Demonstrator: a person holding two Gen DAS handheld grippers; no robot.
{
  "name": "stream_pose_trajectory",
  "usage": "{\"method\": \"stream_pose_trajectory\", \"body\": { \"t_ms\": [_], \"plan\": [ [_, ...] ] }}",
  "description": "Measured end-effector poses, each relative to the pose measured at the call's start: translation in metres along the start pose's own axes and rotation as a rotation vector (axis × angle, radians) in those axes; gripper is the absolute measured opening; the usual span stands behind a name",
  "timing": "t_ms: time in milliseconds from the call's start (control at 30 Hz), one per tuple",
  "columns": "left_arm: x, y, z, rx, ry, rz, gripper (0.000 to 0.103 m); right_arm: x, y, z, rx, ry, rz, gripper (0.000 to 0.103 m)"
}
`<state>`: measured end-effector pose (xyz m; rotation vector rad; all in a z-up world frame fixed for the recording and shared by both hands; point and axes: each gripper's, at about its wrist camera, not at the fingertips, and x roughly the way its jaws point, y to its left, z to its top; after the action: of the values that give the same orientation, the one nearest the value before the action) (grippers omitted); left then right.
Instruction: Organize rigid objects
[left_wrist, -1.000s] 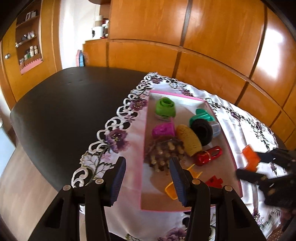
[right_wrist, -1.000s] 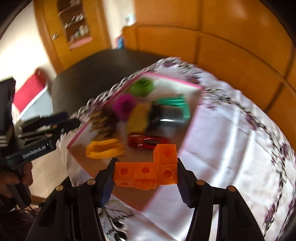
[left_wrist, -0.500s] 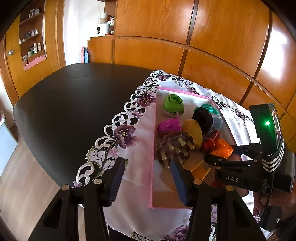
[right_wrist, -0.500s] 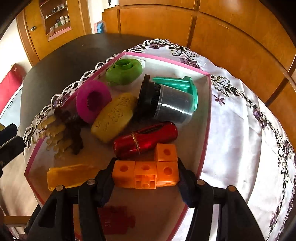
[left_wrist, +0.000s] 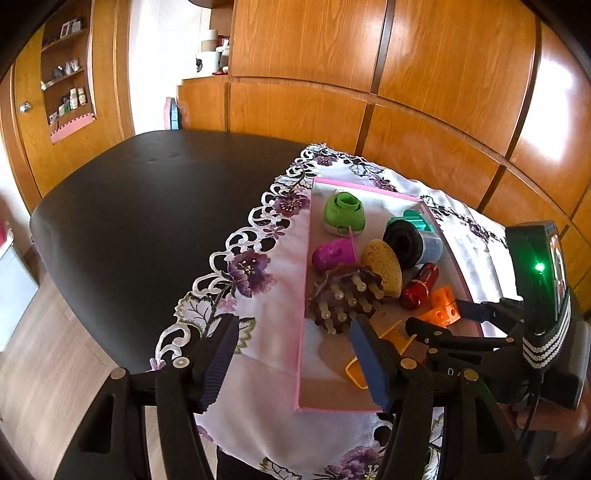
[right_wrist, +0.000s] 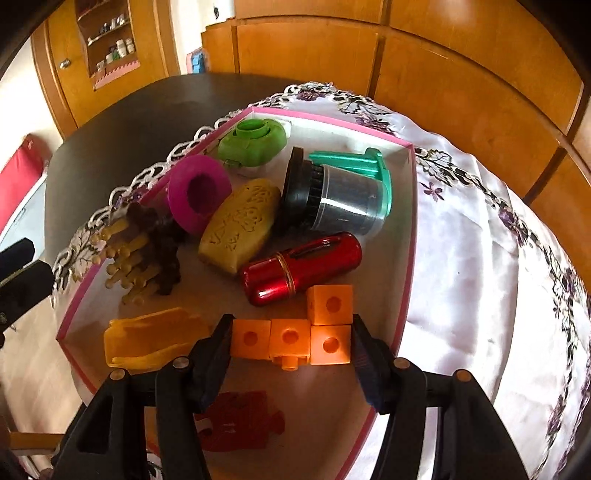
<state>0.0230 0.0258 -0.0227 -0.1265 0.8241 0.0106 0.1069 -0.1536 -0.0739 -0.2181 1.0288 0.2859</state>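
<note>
Dark desk (left_wrist: 140, 206) with white embroidered cloth | shallow pink-rimmed cardboard tray (right_wrist: 408, 236), right | right tool (right_wrist: 291, 345) clamped end-to-end on orange L-shaped plastic cube block (right_wrist: 295, 334), over tray's near part: likely light, stiff, smooth | left tool (left_wrist: 291, 354) apart, just widened, empty.

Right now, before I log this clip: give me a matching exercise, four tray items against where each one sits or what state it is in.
Things:
1. orange block piece
2. green round cap
3. red capsule
4. yellow clip

Places or states:
A. lying on the tray floor just beyond the clamped piece
B. at the tray's far corner
C. clamped between the right gripper fingers
D. lying near the tray's left wall, beside the right gripper's left finger

Pairs: 1-C, 2-B, 3-A, 4-D
</note>
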Motion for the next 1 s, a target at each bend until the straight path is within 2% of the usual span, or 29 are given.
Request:
{"method": "stream_pose_trajectory", "body": {
  "t_ms": [67, 133, 200, 233, 433, 567, 733, 867, 1000],
  "plan": [
    [-0.002, 0.000, 0.000, 0.001, -0.008, 0.008, 0.067, -0.004, 0.000, -0.002, 0.014, -0.014, 0.001, 0.061],
    [-0.004, -0.001, 0.001, -0.001, -0.015, 0.015, 0.074, -0.010, -0.002, -0.004, 0.029, -0.033, 0.007, 0.063],
    [-0.008, -0.001, 0.001, -0.008, -0.033, 0.030, 0.081, -0.020, -0.004, -0.008, 0.053, -0.061, 0.011, 0.073],
    [-0.010, -0.001, 0.001, -0.010, -0.040, 0.031, 0.083, -0.024, -0.005, -0.011, 0.064, -0.073, 0.010, 0.074],
    [-0.017, -0.008, 0.000, -0.001, -0.062, 0.025, 0.094, -0.053, -0.013, -0.024, 0.142, -0.163, -0.035, 0.074],
    [-0.022, -0.013, -0.003, 0.011, -0.075, 0.022, 0.103, -0.067, -0.023, -0.036, 0.207, -0.211, -0.099, 0.074],
    [-0.028, -0.019, -0.002, 0.009, -0.075, 0.019, 0.103, -0.079, -0.027, -0.041, 0.239, -0.250, -0.151, 0.074],
    [-0.029, -0.029, -0.002, 0.030, -0.057, 0.072, 0.103, -0.089, -0.026, -0.043, 0.243, -0.273, -0.164, 0.074],
    [-0.033, -0.031, -0.006, 0.024, -0.072, 0.046, 0.103, -0.093, -0.026, -0.041, 0.243, -0.288, -0.175, 0.074]
  ]
}}
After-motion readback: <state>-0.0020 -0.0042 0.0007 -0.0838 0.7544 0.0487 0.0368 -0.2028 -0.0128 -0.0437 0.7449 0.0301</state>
